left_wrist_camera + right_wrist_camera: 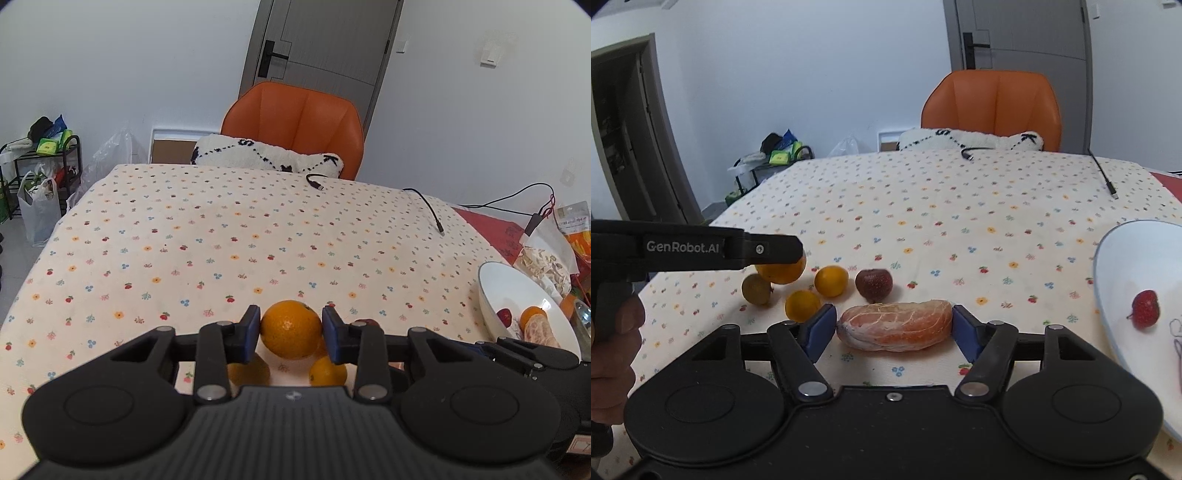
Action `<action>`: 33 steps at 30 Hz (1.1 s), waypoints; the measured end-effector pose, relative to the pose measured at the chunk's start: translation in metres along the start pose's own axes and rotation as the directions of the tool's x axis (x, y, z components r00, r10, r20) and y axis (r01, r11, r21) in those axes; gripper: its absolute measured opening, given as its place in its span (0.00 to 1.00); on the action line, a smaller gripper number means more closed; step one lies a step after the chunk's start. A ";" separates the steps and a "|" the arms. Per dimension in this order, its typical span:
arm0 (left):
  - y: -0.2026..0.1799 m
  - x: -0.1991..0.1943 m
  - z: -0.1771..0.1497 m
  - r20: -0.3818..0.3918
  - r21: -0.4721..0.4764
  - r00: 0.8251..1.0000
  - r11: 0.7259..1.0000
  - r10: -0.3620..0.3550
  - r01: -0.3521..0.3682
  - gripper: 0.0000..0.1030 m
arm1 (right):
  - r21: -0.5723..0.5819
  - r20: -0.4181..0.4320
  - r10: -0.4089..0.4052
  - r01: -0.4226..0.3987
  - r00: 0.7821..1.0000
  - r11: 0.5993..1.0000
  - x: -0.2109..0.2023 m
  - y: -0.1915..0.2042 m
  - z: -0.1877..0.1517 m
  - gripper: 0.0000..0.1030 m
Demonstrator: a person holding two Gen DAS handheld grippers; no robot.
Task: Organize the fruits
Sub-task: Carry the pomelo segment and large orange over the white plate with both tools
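Note:
My left gripper [291, 330] is shut on a large orange [291, 329] and holds it above the flowered tablecloth [229, 236]. The right wrist view shows this gripper [790, 254] from the side, with the orange [781, 272] under its finger. My right gripper [894, 326] is shut on a peeled citrus piece [895, 326], just left of the white bowl [1108, 273]. Two small oranges [831, 280] [802, 305], a brownish fruit [757, 290] and a dark red fruit [873, 283] lie on the cloth. A strawberry [1145, 308] lies in the bowl.
An orange chair [295, 122] with a white cushion [266, 153] stands at the far table edge. Black cables [428, 206] trail across the cloth's far right. Snack bags [546, 254] sit behind the bowl [491, 295]. A hand [613, 339] grips the left gripper's handle.

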State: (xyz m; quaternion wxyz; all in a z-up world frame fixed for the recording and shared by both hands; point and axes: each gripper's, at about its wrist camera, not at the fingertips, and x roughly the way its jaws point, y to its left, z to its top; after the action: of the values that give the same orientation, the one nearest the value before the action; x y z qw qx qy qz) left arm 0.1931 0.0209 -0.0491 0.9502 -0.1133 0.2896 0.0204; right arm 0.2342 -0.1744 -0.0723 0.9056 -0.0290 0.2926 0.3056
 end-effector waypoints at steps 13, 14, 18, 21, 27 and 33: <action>-0.036 -0.013 0.013 0.042 0.034 0.997 0.997 -0.066 0.064 0.33 | 0.051 0.110 -0.062 0.057 0.992 0.997 -0.051 -0.032 0.016 0.63; -0.040 -0.012 0.014 0.043 0.039 0.996 0.997 -0.072 0.070 0.33 | 0.055 0.116 -0.069 0.063 0.991 0.997 -0.054 -0.035 0.016 0.63; -0.055 -0.011 0.015 0.045 0.050 0.994 0.994 -0.100 0.098 0.33 | 0.073 0.134 -0.105 0.096 0.985 0.993 -0.068 -0.048 0.017 0.63; -0.064 -0.010 0.014 0.042 0.063 0.992 0.991 -0.120 0.117 0.33 | 0.090 0.144 -0.132 0.120 0.981 0.989 -0.076 -0.058 0.015 0.63; -0.083 -0.006 0.014 0.032 0.088 0.988 0.985 -0.149 0.146 0.33 | 0.128 0.161 -0.178 0.158 0.971 0.979 -0.091 -0.079 0.011 0.63; -0.099 -0.002 0.014 0.023 0.105 0.984 0.979 -0.176 0.172 0.33 | 0.157 0.169 -0.215 0.189 0.962 0.969 -0.102 -0.095 0.006 0.63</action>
State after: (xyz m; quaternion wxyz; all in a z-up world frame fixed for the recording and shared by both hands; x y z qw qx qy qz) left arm 0.2094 -0.0726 -0.0159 0.9575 -0.0887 0.2639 -0.0760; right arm 0.2263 -0.3051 -0.0232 0.9551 0.0333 0.2236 0.1917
